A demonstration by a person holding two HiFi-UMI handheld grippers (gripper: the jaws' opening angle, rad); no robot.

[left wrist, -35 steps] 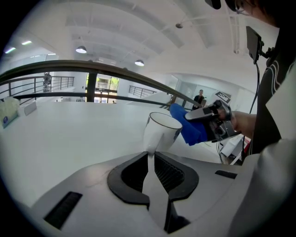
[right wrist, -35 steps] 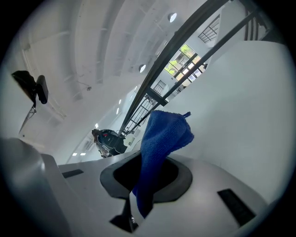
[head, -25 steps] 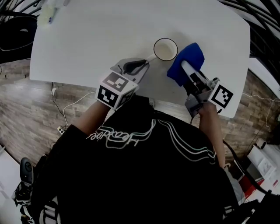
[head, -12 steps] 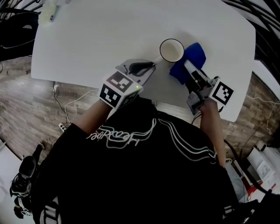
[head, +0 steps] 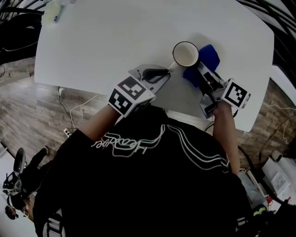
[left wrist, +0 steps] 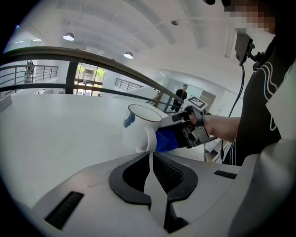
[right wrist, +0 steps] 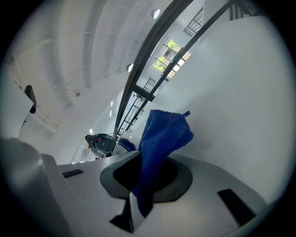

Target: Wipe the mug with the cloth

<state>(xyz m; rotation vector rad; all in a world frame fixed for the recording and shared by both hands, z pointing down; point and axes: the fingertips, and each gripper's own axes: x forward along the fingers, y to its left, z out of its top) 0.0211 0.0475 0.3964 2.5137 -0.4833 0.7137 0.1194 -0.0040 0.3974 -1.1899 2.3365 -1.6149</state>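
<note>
The left tongs [left wrist: 150, 163] are closed on the thin white handle of the mug [left wrist: 138, 127], which stands out straight ahead of their tips with its open mouth facing up. Whether the mug's base rests on the table [head: 115, 37] cannot be told, since the body of the tongs hides it.

The right tongs [right wrist: 147, 172] are clamped on a blue cloth [right wrist: 163, 136]. The cloth is pinched deep between the jaws, and its loose end rises past the tips in a bunched fold. In the head view the cloth lies ahead of the right tongs and is pressed against the side of the mug away from the left tongs. In the left gripper view blue shows on both sides of the mug, so the cloth reaches round behind it.

The two pairs of tongs point in toward each other, with the mug between their tips. Each carries a cube with black and white square markers at its rear, near the person's hand.

Far beyond the left tongs, at the table's corner, lies a pale yellowish thing [head: 50, 14] too blurred to name. A wooden floor [head: 27, 115] shows below the table's near edge.
</note>
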